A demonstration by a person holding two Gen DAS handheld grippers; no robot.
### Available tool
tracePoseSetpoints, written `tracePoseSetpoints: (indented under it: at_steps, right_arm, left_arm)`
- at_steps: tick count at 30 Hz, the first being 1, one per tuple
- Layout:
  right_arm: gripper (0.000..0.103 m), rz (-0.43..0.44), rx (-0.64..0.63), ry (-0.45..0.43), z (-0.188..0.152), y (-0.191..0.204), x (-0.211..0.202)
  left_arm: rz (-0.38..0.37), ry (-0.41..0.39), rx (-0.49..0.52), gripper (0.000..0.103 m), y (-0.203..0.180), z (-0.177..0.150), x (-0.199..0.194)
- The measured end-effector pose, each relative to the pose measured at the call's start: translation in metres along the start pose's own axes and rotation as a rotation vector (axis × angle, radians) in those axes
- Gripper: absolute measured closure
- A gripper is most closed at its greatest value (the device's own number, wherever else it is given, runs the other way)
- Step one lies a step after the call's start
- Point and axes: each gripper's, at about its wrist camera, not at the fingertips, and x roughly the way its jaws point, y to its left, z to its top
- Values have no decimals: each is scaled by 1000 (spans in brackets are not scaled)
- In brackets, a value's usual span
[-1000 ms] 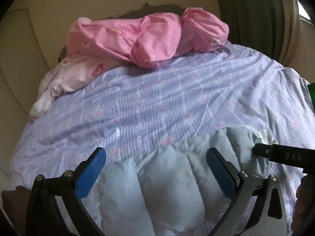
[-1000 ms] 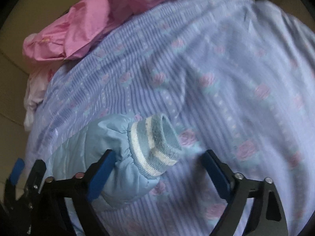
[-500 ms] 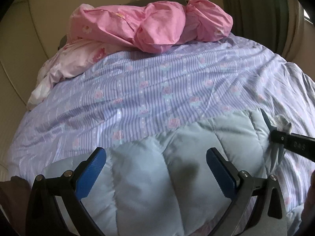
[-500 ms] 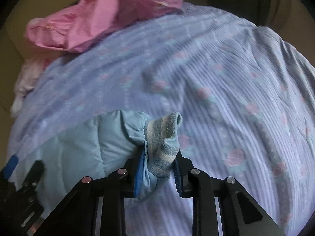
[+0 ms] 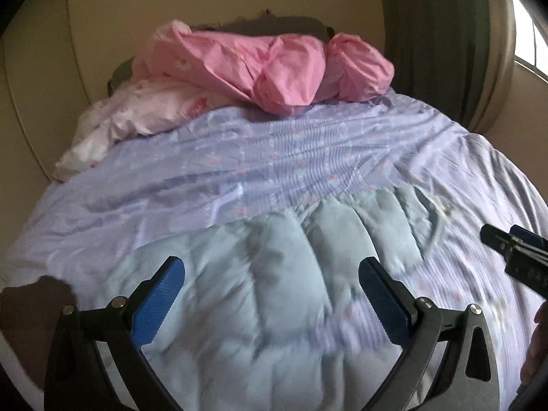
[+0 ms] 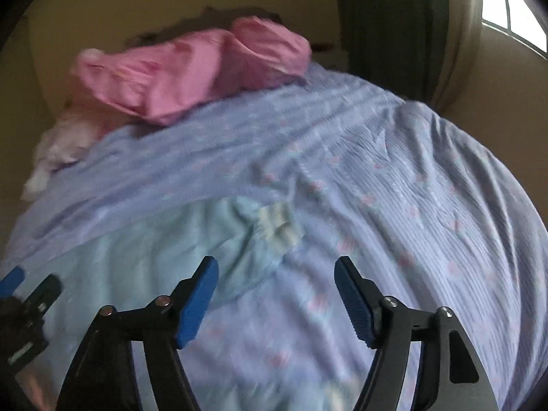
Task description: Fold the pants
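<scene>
Pale blue quilted pants (image 5: 274, 274) lie flat on the lilac floral bedsheet (image 5: 239, 157). Their striped knit cuff (image 6: 279, 222) lies on the sheet at the pants' right end. My left gripper (image 5: 270, 294) is open and empty, hovering over the middle of the pants. My right gripper (image 6: 275, 291) is open and empty, just short of the cuff, over the pants' right edge. The right gripper's tip also shows in the left wrist view (image 5: 513, 250). The left gripper's tip shows in the right wrist view (image 6: 30, 291).
A crumpled pink quilt (image 5: 274, 68) and a pale pink pillow (image 5: 137, 113) lie at the head of the bed. A beige wall runs along the left. A green curtain (image 5: 435, 34) and a window hang at the right.
My right gripper was shut on the cuff half a second ago; it has let go, opened and pulled back. The cuff now lies on the sheet. The left gripper has drawn back, still open.
</scene>
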Motion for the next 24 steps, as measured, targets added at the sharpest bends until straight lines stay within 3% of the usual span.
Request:
tracePoseSetpoints:
  at_steps: [8,12,16,19,22,24]
  right_arm:
    - [32,144,-99,-9,-60,52,-113]
    - [32,156,-94,-11,-83,72,-146]
    - [32,170,-58,-16,-105,80,-164]
    - [32,142,44,-28,-125,75,-173]
    - [32,143,140,-38,-146,72,-177]
    - [32,111,159,-43,-157,73,-177]
  left_arm:
    - [-1,-76,32,0,43,-47,-105]
    - [0,-82,4,0,71,-71,-137]
    - [35,-95,-22,0,93,-94,-153]
    - [21,-79,-58,0,110,-113,-157]
    - [85,-68,-79,0,124,-134,-153]
    - [87,-46,-100,0,131,-145,-149]
